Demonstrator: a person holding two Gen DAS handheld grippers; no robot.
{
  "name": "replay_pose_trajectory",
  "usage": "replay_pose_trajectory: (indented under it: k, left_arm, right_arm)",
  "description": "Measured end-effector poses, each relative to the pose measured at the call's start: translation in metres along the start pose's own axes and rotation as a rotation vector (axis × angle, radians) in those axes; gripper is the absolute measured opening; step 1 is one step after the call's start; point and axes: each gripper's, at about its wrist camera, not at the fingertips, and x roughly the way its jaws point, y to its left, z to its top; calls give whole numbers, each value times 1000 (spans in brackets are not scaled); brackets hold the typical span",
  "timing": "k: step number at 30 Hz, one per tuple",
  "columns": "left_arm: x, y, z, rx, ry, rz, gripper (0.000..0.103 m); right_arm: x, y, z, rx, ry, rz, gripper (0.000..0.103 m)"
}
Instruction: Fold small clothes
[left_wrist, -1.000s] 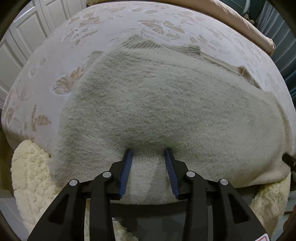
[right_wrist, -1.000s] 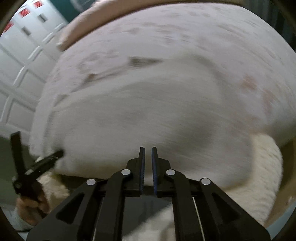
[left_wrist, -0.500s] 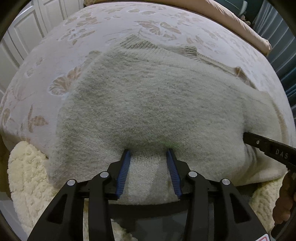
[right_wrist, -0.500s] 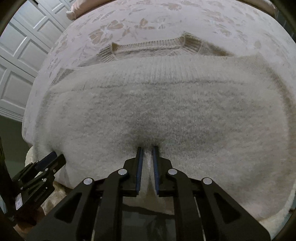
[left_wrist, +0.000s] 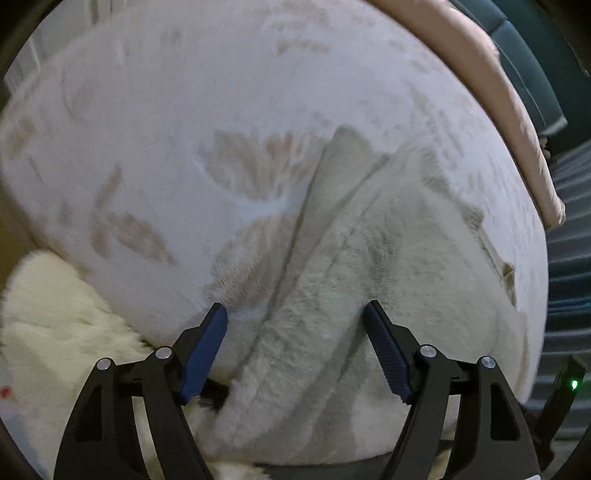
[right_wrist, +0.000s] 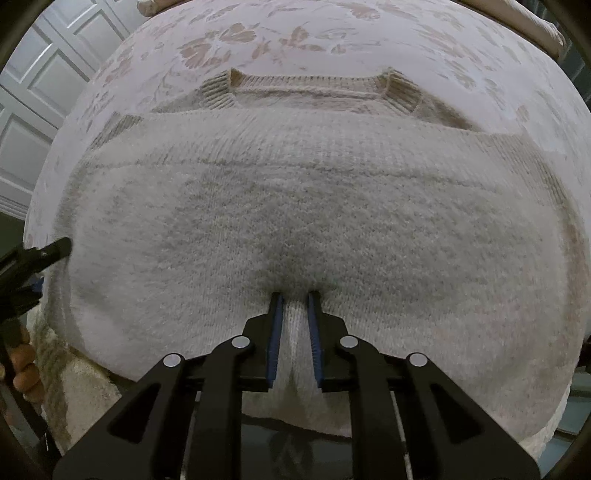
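A cream knitted sweater (right_wrist: 314, 206) lies spread across the bed (right_wrist: 295, 40), on a pale bedspread printed with tan flowers. Its ribbed neckline (right_wrist: 306, 83) sits at the far side, and the lower half has been folded up over the body, so a straight folded edge runs across just below the collar. The near part of the sweater drapes over the edge of the bed.

The right claw (right_wrist: 294, 295) points steeply down at that near part. Its blue-padded fingers (right_wrist: 275, 332) stand close together with a ridge of the knit pinched between them; the jaws have just been easing apart a little, yet the pads still press on the fabric.

The left claw (left_wrist: 295, 310) is over at the sweater's side edge. Its jaws have just been opening wide, and now the blue pads (left_wrist: 205, 347) stand well apart, with a loose roll of the knit lying between them but not squeezed. That view is smeared by motion, so finer detail of the fold is hard to make out.

A fluffy cream rug (left_wrist: 55, 325) lies low beside the bed. White panelled doors (right_wrist: 40, 96) stand beyond the bed's far left corner. In the right claw's view, fingers of the person's hand (right_wrist: 24, 369) show at the left edge, wrapped around the other tool's handle.
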Motion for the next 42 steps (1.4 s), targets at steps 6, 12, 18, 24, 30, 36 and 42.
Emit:
replay_pose_trajectory:
  k: [6,12,18,24,30,36,42]
  left_arm:
    - [-4,-17,-8,61,-38,-20,42]
    - [-38,-57,-18,163,-81,-88,13]
    - [-84,-142,-38,334,-136,-191,11]
    - [-93,-245,-79,557,-113,-287,10]
    - [-53,-314,-128,721,-9,-304,10]
    - [35,-342,-168,823,134,-176,11]
    - [31,-330,-172,775,165,-203,42]
  right_arm:
    - [2,-1,0,-2,-5,13,14]
    - [2,-4,-3,6,-23,58,14]
    - [-10,-29,-8,120,-24,233,26]
    - [-50,-71,-36,224,-125,330,41]
    - [-77,-131,-77,355,-184,302,41]
    - [-87,-180,-106,488,-221,267,45]
    - [-97,-197,-106,528,-269,296,53]
